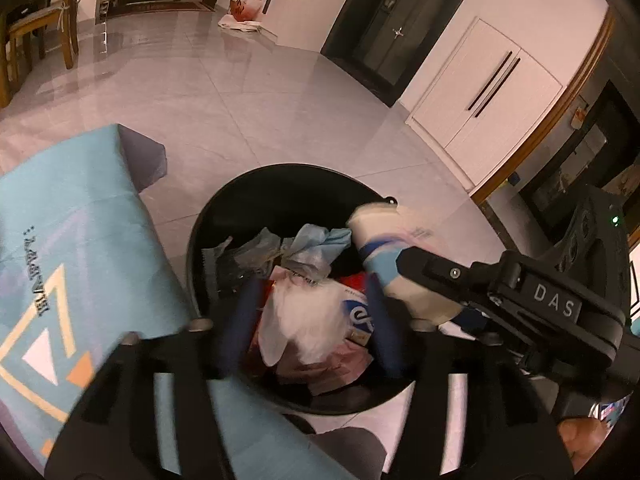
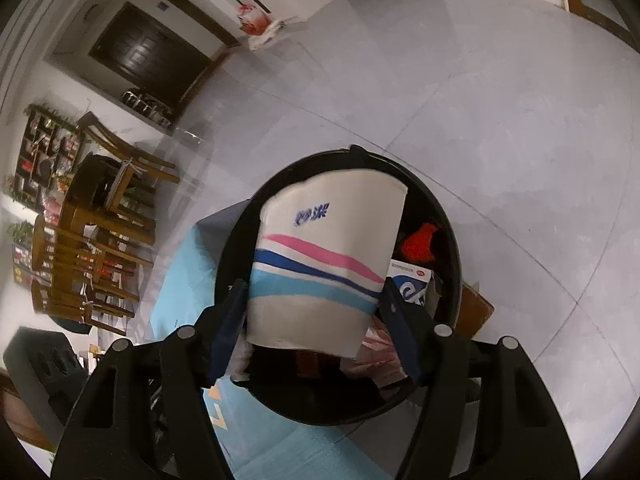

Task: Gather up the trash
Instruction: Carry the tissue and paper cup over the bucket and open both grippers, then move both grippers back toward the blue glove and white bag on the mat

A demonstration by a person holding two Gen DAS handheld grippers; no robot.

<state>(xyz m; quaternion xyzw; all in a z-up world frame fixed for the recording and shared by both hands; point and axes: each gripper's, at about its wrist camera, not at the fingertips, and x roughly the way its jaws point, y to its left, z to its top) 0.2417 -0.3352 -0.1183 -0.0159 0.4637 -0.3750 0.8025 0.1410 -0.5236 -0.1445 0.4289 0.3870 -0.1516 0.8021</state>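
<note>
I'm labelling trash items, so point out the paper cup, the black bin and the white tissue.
paper cup [image 2: 320,264], right wrist view, striped side wall.
black bin [image 1: 256,184], left wrist view, inner far wall.
white tissue [image 1: 310,320], left wrist view, fluffy middle.

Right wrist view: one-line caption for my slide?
Right gripper carries a striped paper cup over the black trash bin, already holding wrappers.

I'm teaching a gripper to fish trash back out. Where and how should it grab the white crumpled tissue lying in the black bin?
Grip the white crumpled tissue at its bunched upper lobe, coming straight down through the black bin opening. It lies on top of the pile, soft and uncovered, so the jaws can probably pinch it from above; the bin wall blocks any sideways approach.
</note>
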